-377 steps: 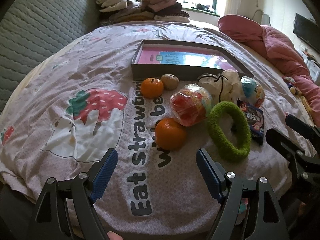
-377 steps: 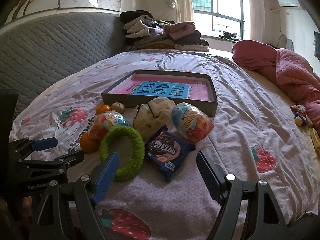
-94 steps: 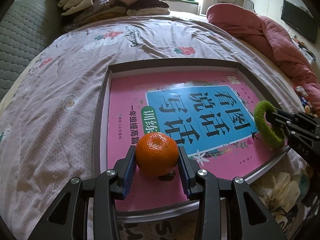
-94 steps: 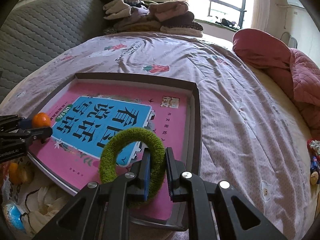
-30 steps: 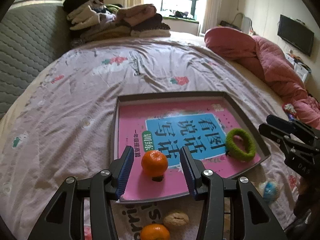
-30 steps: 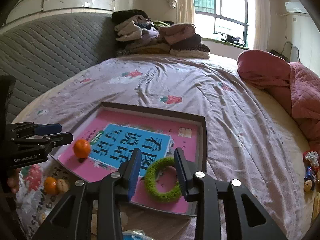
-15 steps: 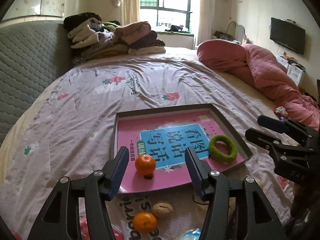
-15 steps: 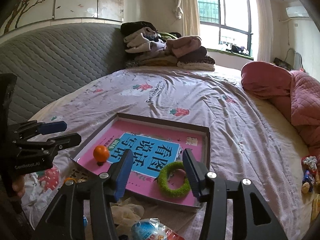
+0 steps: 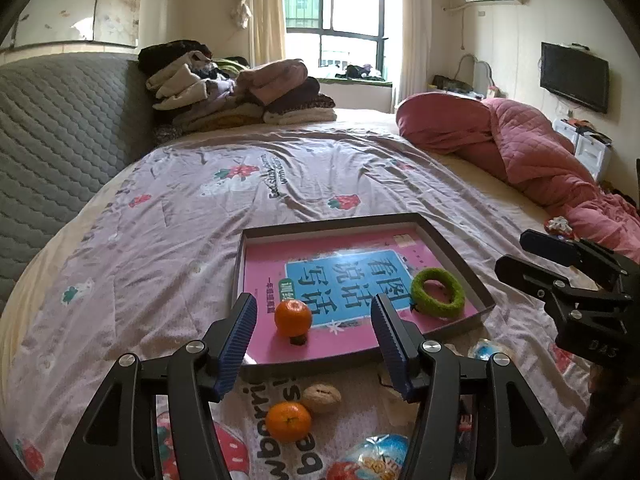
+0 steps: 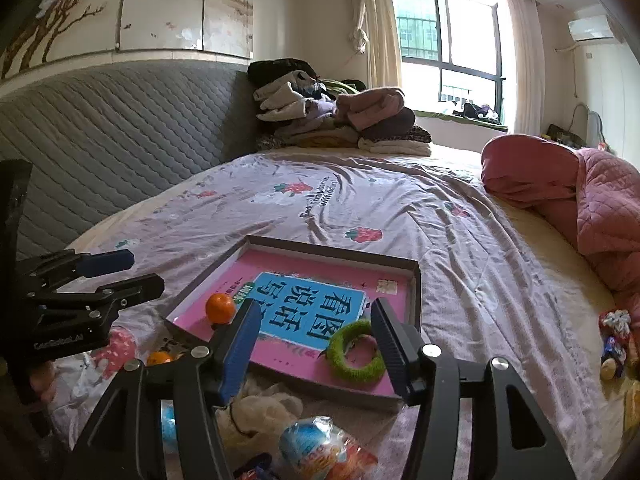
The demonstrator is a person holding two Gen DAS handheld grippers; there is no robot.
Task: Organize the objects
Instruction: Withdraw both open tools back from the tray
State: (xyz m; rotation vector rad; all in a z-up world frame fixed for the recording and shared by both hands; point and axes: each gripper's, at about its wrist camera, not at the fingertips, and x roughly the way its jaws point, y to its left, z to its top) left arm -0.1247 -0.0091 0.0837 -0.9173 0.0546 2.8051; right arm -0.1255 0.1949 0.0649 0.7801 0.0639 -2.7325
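A shallow grey tray with a pink and blue book cover inside lies on the bed. In it rest an orange and a green fuzzy ring, both free. My left gripper is open above the tray's near edge with nothing between its fingers. My right gripper hovers near the ring; its jaws are opening and hold nothing. On the sheet in front of the tray lie a second orange, a walnut and a snack bag.
A white cloth pouch lies by the tray's near edge. Folded clothes are piled at the bed's far end. A pink quilt covers the right side, with small toys beside it. A padded headboard runs along the left.
Both grippers have drawn back and up from the tray, and their jaws have widened. The orange and the green ring stay where they were in the tray.
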